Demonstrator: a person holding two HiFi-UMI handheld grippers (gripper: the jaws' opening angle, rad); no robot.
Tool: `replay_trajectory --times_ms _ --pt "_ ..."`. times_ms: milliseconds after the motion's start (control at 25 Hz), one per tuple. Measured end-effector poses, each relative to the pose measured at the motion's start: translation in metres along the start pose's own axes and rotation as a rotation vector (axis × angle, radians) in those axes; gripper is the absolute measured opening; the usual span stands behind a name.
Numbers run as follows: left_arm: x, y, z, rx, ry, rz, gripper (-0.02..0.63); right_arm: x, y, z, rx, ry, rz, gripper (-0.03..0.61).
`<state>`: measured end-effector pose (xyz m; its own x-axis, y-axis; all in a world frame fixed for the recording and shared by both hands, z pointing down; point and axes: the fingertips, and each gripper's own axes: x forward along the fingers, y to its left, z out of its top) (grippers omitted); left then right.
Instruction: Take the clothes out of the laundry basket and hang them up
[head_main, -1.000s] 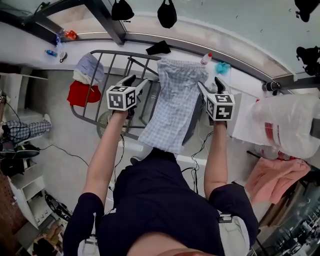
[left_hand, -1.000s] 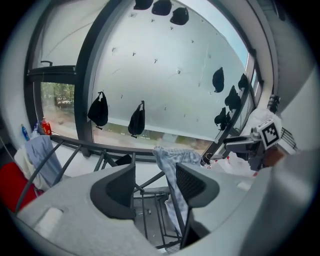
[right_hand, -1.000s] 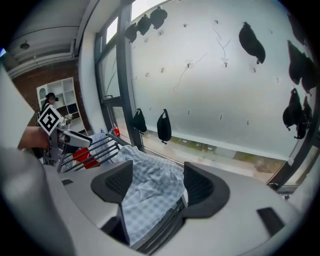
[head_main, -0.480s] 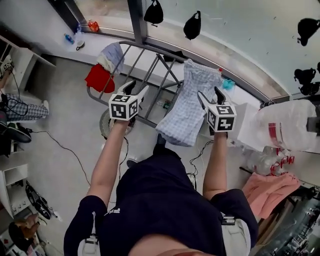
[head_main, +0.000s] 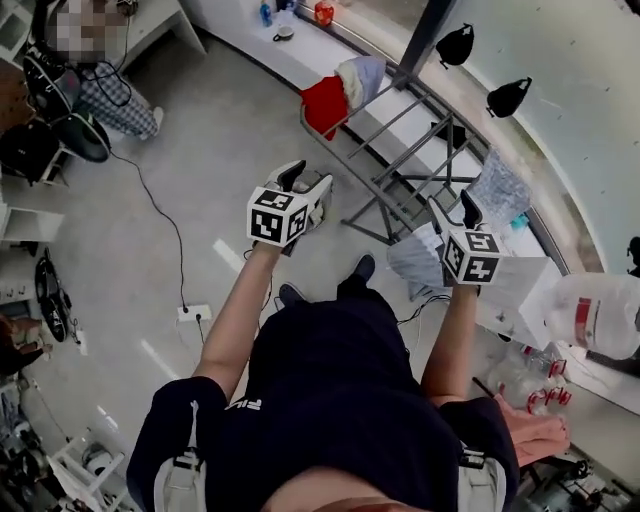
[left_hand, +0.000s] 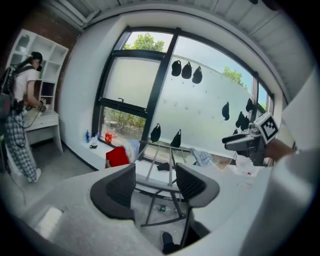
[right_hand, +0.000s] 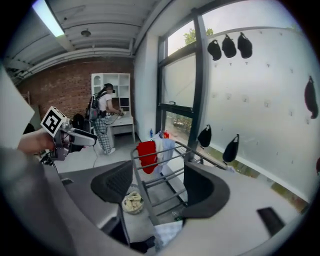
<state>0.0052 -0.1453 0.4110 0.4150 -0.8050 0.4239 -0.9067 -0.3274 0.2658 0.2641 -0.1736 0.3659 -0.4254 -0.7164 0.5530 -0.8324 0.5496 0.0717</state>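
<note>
One checked garment (head_main: 497, 186) beside right gripper (head_main: 453, 212)

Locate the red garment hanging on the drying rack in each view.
Head view: red garment near the top, at the centre, on the far end of the drying rack.
Left gripper view: garment left of centre, on the rack's left end.
Right gripper view: garment near the centre, over the rack's top rails.
Shared landmark: the drying rack.
</note>
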Motion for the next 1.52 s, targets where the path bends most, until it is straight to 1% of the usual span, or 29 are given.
replay_trajectory --times_ms 80,160,280,440,560,720,920,1040,1120,1200,1280,1360,1480,1520 --pt "-0.036 0.032 -0.021 -0.026 0.003 0.053 0.242 0.012 0.049 0.005 -0.024 0.001 0.074 0.318" --pt "-0.068 0.06 -0.042 -0.069 -0.001 0.093 0.242 0.024 0.097 0.002 -0.048 0.015 0.148 0.318" --pt "-0.109 0.095 -0.067 -0.119 -0.013 0.152 0.242 0.047 0.157 -0.007 -0.091 0.055 0.231 0.318" --pt "-0.149 0.119 -0.094 -0.16 -0.001 0.192 0.242 0.066 0.218 -0.007 -0.108 0.093 0.348 0.318" --pt "-0.164 0.133 -0.103 -0.168 0.004 0.235 0.242 0.085 0.245 -0.004 -0.142 0.116 0.41 0.318" --pt "-0.157 0.15 -0.113 -0.194 0.017 0.261 0.242 0.122 0.267 -0.008 -0.158 0.152 0.478 0.318" --pt "-0.128 0.169 -0.133 -0.254 0.036 0.318 0.242 0.177 0.283 -0.036 -0.161 0.245 0.55 0.316" --pt "-0.109 0.181 -0.149 -0.27 0.05 0.345 0.242 0.209 0.297 -0.048 -0.148 0.271 0.581 0.316" --pt "-0.096 0.189 -0.166 -0.3 0.065 0.359 0.242 0.236 0.307 -0.061 -0.155 0.289 0.597 0.316" --pt "-0.084 0.198 -0.186 -0.32 0.071 0.367 0.242 0.268 0.314 -0.083 -0.151 0.306 0.602 0.316" --pt "-0.073 0.211 -0.212 -0.299 0.089 0.386 0.242 0.3 0.322 -0.113 -0.134 0.326 0.61 0.316" --pt "-0.064 0.227 -0.244 -0.278 0.115 0.413 0.242 0.332 0.329 -0.15 -0.132 0.355 0.615 0.316" --pt "-0.047 0.248 -0.291 -0.318 0.13 0.418 0.242 0.376 0.334 -0.211 -0.18 0.395 0.621 0.316" --pt "-0.043 0.253 -0.305 -0.308 0.146 0.425 0.242 0.387 0.334 -0.229 -0.196 0.403 0.625 0.316"
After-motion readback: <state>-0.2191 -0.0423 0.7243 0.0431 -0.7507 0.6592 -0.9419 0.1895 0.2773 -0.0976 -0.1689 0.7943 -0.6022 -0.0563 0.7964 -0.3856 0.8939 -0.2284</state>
